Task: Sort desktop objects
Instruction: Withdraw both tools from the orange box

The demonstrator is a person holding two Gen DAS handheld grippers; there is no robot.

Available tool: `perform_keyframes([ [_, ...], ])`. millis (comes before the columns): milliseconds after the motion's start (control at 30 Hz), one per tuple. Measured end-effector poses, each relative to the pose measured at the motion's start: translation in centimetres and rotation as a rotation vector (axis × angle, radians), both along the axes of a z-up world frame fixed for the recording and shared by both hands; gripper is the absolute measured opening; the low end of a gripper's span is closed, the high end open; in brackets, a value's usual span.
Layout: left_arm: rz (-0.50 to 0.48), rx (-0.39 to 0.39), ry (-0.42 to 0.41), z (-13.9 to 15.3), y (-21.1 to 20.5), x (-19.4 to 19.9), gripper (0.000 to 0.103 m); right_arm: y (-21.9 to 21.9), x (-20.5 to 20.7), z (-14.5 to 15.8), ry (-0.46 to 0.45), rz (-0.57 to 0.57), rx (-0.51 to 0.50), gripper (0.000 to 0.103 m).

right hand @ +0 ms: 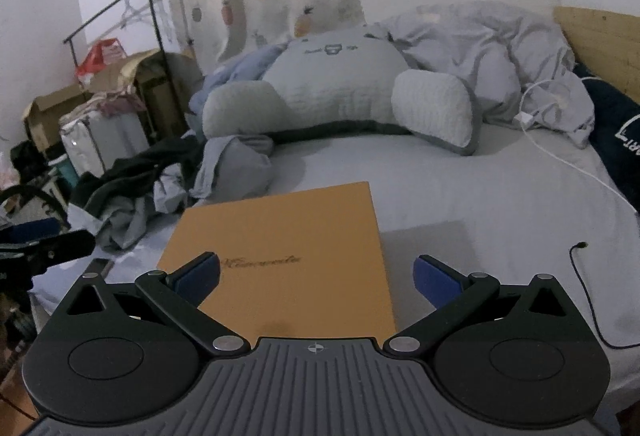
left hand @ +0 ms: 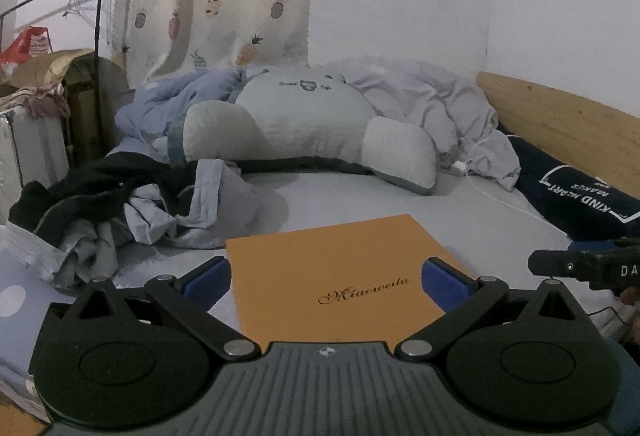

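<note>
Ahead of our grippers we count one orange box (left hand: 340, 276), one armrest cushion (left hand: 304, 128), one white charger cable (right hand: 560, 140) and one black cable (right hand: 592, 300).

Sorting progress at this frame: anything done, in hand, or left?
Nothing looks sorted yet. The orange box lies flat on the bed, untouched. Both hand-held grippers, left and right, are open and empty above it. No other sortable items show; clothes lie beside it.

Grey armrest cushion (left hand: 308, 128) at the bed's far edge, crumpled clothes (left hand: 132, 208) by its left edge, white charger cable (right hand: 560, 152) toward the right.
</note>
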State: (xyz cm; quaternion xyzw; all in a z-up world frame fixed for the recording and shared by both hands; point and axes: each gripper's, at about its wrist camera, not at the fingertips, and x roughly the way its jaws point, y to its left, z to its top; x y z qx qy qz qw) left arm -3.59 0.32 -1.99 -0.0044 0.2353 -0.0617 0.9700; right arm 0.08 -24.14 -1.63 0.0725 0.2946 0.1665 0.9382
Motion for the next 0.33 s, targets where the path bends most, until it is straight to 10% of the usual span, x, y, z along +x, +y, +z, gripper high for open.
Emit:
perform_keyframes([
  [333,0.007,0.029,0.007,-0.13,-0.19,-0.19,0.103,-0.22,-0.14,-0.24,-0.003,-0.015,0.005,0.103],
])
